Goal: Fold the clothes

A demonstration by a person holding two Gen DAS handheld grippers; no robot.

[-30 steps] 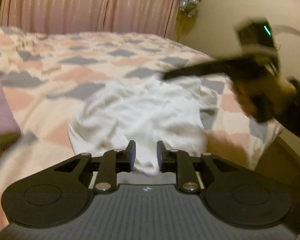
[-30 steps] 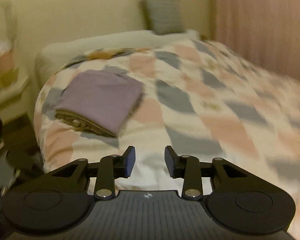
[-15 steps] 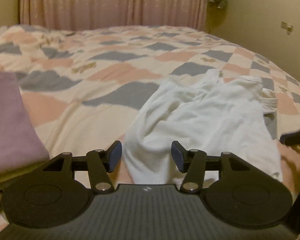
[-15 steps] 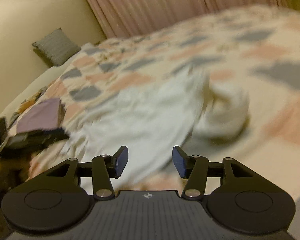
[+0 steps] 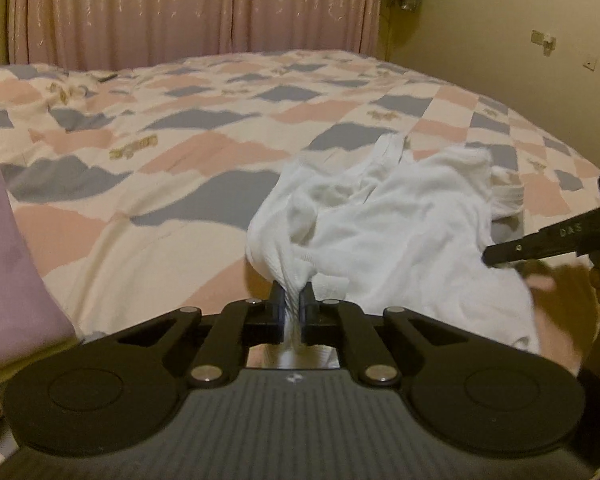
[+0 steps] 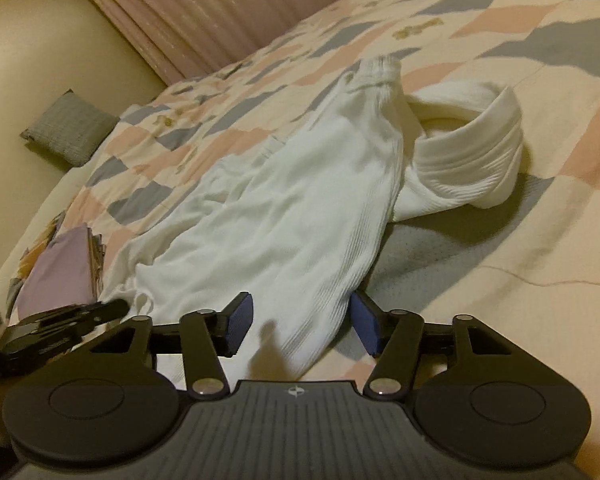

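Note:
A crumpled white ribbed garment (image 5: pixel 400 224) lies on the patterned bedspread (image 5: pixel 180 148). My left gripper (image 5: pixel 292 306) is shut on a bunched edge of it at the near side. My right gripper (image 6: pixel 300 326) is open, its blue-padded fingers (image 6: pixel 240 318) straddling the garment's near end (image 6: pixel 284 240), which lies between them. The right gripper's finger shows at the right edge of the left wrist view (image 5: pixel 548 242); the left gripper shows at the lower left of the right wrist view (image 6: pixel 60 324). A thick rolled cuff or collar (image 6: pixel 472 152) stands up at the far end.
A folded purple garment (image 5: pixel 8 264) lies on a stack at the left, also in the right wrist view (image 6: pixel 56 272). A grey pillow (image 6: pixel 68 132) sits by the wall. Pink curtains (image 5: pixel 196 8) hang behind the bed. The bed's edge is just below the grippers.
My left gripper has closed on the white garment's edge; it was open half a second ago. My right gripper has swung down to the garment and opened wider around its near end.

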